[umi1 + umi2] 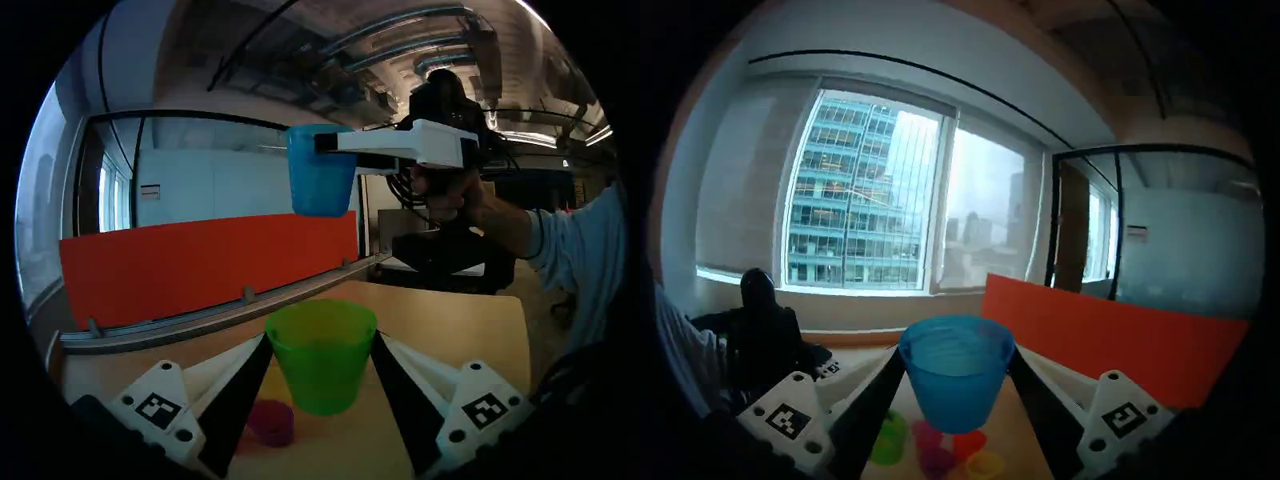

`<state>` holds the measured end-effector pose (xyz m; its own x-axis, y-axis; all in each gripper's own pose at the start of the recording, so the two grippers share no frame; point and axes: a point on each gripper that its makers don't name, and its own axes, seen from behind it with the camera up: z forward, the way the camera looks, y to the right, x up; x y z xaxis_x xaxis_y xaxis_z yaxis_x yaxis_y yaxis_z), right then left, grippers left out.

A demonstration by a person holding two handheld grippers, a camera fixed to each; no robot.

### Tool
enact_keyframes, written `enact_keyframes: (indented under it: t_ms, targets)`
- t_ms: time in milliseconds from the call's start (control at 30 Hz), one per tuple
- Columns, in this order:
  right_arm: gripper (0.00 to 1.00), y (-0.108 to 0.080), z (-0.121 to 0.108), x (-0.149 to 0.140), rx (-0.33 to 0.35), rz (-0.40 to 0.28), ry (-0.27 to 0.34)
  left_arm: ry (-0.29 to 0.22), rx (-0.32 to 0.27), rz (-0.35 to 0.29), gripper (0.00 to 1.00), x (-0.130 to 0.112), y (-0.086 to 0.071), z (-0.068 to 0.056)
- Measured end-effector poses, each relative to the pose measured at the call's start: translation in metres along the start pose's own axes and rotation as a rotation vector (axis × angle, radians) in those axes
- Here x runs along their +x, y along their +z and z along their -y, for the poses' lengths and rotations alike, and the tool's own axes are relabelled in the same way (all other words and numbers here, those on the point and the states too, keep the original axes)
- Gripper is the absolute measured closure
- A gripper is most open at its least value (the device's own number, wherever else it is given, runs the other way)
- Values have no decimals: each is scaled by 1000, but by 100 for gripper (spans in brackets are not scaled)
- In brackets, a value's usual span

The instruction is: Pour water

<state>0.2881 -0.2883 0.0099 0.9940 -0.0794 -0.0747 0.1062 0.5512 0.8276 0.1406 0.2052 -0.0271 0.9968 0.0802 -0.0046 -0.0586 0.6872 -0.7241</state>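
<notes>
In the left gripper view, the left hand-held gripper (322,340) is clenched on a green cup (322,360), one black finger pressing each side just under the rim. The cup is upright with its open mouth in view. Whether its base rests on the counter (472,320) or is lifted off it cannot be told. Just beside the cup's base, toward the left finger, a small magenta cup (272,422) stands on the counter. Along the counter's far edge runs a metal rail (240,308), with an orange panel (208,264) upright behind it.

High above the green cup, well clear of the counter, the right hand-held gripper (324,148) grasps a blue cup (320,180) near its rim. The cup is close to upright. A hand (448,188) holds that gripper, with a pale striped sleeve (588,256) behind it.

In the right gripper view, the right hand-held gripper (956,360) is closed on the blue cup (956,376), both fingers against its sides and its mouth open to the camera. Whether it holds water cannot be told. Far below it, small cups sit close together on the counter (1024,436): a light green cup (890,438), a pink cup (925,434), a red cup (968,442) and a yellow cup (984,464). The orange panel (1120,344) stands along the counter's edge on the right, and a large window (872,208) lies beyond.
</notes>
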Motion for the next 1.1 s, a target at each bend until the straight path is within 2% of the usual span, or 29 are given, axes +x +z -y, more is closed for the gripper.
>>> enact_keyframes:
  t_ms: [433,1100]
  targets:
    - [9,-14,-6,-14,-23,26,-20,6,16,9,14,-2,-6,8]
    - [9,-46,-39,-39,-100,31,9,6,83,50,14,-20,-31,35]
